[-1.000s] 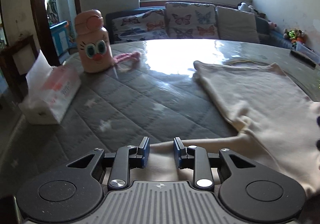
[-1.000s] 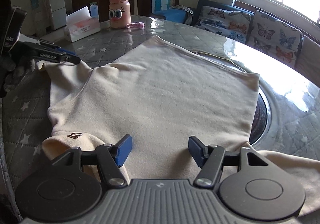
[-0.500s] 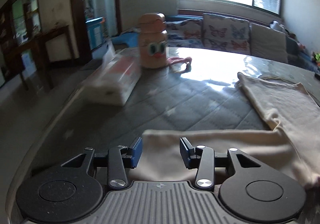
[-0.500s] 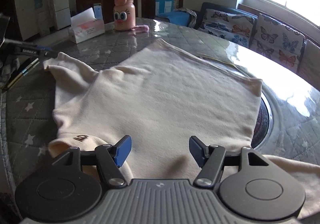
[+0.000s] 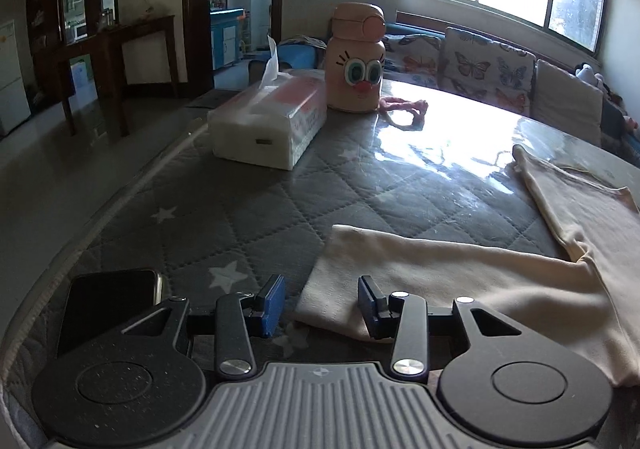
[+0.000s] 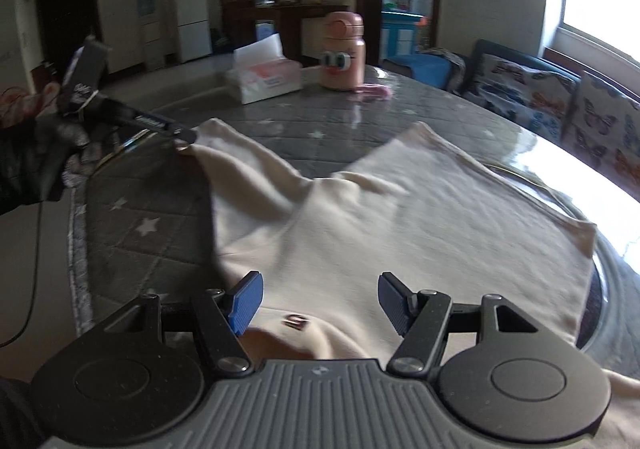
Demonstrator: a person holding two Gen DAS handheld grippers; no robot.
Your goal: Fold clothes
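A cream long-sleeved top [image 6: 400, 225] lies spread on the grey quilted table [image 6: 160, 249], one sleeve [image 5: 440, 269] stretched out to the left. My left gripper [image 5: 321, 305] is open at the sleeve's cuff end, jaws apart, cuff lying flat just ahead of the right finger. It also shows in the right wrist view [image 6: 182, 137], tips at the cuff. My right gripper [image 6: 318, 301] is open and empty above the top's neck area, near a small label [image 6: 298, 321].
A tissue box [image 5: 268, 129], a pink cartoon bottle [image 5: 358, 61] and a pink cord [image 5: 404, 109] stand at the table's far side. A black phone [image 5: 106, 301] lies by the left gripper near the table edge. A sofa with butterfly cushions [image 5: 488, 69] is behind.
My left gripper opened wider and let the sleeve cuff go, drawing back and turning left; the sleeve now lies flat. My right gripper stayed open and shifted slightly over the top.
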